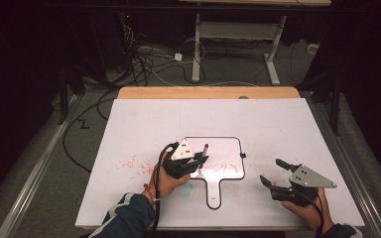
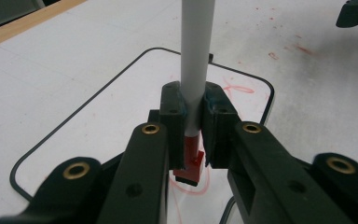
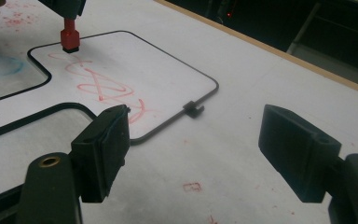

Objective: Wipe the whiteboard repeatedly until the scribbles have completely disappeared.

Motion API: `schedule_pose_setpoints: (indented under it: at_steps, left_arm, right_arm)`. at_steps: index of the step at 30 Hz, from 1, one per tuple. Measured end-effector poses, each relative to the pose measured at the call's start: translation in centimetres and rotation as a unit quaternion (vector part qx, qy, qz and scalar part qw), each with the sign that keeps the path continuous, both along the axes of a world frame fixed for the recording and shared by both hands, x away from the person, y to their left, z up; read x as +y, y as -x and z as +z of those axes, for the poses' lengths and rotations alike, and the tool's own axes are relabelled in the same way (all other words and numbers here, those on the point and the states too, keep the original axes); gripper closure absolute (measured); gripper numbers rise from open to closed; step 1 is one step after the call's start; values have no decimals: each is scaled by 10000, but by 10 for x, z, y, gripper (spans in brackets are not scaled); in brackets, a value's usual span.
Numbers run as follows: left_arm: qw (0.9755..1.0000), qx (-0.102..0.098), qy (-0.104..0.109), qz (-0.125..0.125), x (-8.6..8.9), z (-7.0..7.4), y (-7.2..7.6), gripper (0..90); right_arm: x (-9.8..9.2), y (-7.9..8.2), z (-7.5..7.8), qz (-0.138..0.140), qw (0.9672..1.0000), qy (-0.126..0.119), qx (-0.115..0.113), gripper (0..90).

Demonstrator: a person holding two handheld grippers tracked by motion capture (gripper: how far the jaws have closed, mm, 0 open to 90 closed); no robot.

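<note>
A small whiteboard (image 1: pixel 225 148) with a black rim and a handle lies mid-table, with red scribble (image 3: pixel 102 84) on it. My left gripper (image 1: pixel 198 161) is shut on a white-barrelled marker (image 2: pixel 196 46), held roughly upright. The marker's red lower end (image 3: pixel 70 39) sits on or just above the board (image 3: pixel 158 65) beside the scribble. In the left gripper view the jaws (image 2: pixel 195 126) clamp the barrel just above that red end. My right gripper (image 1: pixel 273 171) rests to the right of the board, open, with nothing between its jaws (image 3: pixel 193 144).
A white sheet (image 1: pixel 278 124) covers the table and carries red specks (image 1: pixel 134 166) at the left and a faint blue smear (image 1: pixel 188 188) near the handle. A small black clip (image 1: pixel 242 155) sits on the board's right rim. The wooden table edge (image 1: pixel 208 92) lies at the back, with cables on the floor beyond.
</note>
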State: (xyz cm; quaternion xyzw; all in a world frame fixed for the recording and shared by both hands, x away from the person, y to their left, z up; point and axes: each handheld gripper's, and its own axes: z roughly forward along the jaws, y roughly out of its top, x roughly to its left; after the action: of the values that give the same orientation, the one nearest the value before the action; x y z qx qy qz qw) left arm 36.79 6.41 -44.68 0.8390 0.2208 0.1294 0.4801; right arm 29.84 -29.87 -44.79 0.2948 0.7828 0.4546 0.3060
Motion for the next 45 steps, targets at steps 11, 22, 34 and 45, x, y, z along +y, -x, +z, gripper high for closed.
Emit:
schedule_pose_setpoints:
  at_steps: [11,22,34,45]
  left_arm:
    - [10000,92,14,-20,-12,-12,-9,787]
    - [9992,-45,-176,-343,-86,-12,-21,789]
    - [9970,-93,-238,-725,-128,-10,-21,789]
    - [9988,-74,32,-492,-75,-17,-18,790]
  right_arm:
    - [4,0,-5,148,9998,105,103,256]
    - [-1,5,-6,87,9998,140,144,260]
    - [1,5,-8,186,9994,200,213,259]
    - [3,5,-9,235,9992,213,254,259]
